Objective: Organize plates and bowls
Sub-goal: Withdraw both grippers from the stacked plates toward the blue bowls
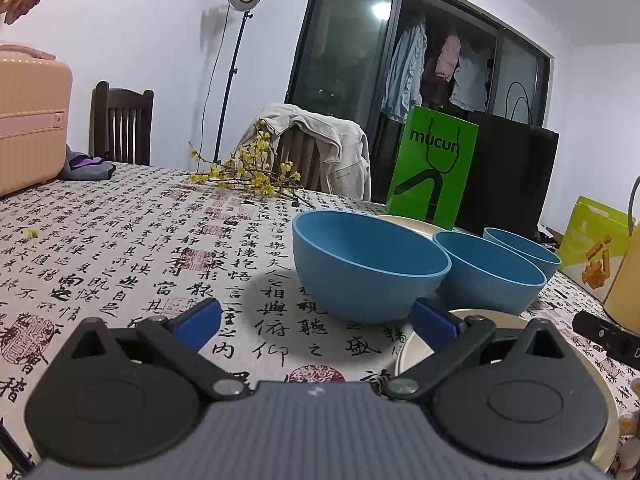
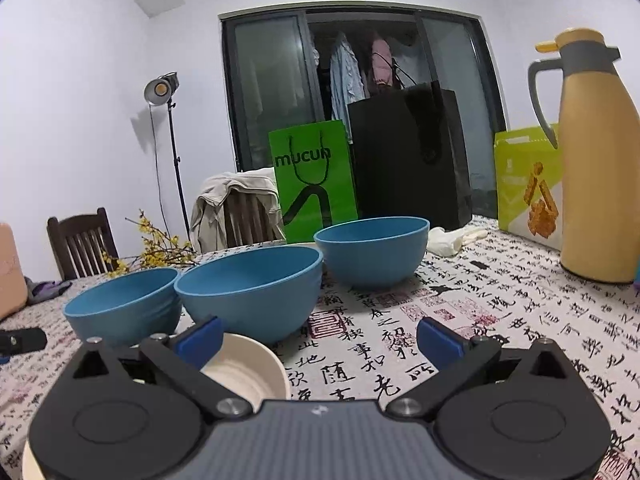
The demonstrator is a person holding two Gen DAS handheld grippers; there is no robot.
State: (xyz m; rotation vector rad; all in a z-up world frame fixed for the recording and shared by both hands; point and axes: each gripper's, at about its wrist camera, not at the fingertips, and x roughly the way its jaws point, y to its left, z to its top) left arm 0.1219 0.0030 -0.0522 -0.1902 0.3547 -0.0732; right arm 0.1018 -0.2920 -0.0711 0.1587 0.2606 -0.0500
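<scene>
Three blue bowls stand in a row on the calligraphy-print tablecloth. In the left wrist view the nearest bowl [image 1: 368, 266] is just ahead, then a second [image 1: 488, 272] and a third [image 1: 524, 250]. A cream plate [image 1: 500, 320] lies under my right finger there; another cream plate [image 1: 408, 224] lies behind the bowls. My left gripper [image 1: 316, 322] is open and empty. In the right wrist view the bowls stand left [image 2: 124, 304], middle [image 2: 252, 292] and far [image 2: 372, 252]. A cream plate [image 2: 252, 372] lies under my open, empty right gripper [image 2: 320, 340].
A yellow thermos jug [image 2: 596, 160] stands at the right. Green bag [image 2: 314, 184], black bag [image 2: 408, 160] and a yellow-green box [image 2: 528, 188] stand at the back. Yellow flower branches [image 1: 248, 176] and a pink suitcase [image 1: 28, 120] are at the left. Chairs stand behind the table.
</scene>
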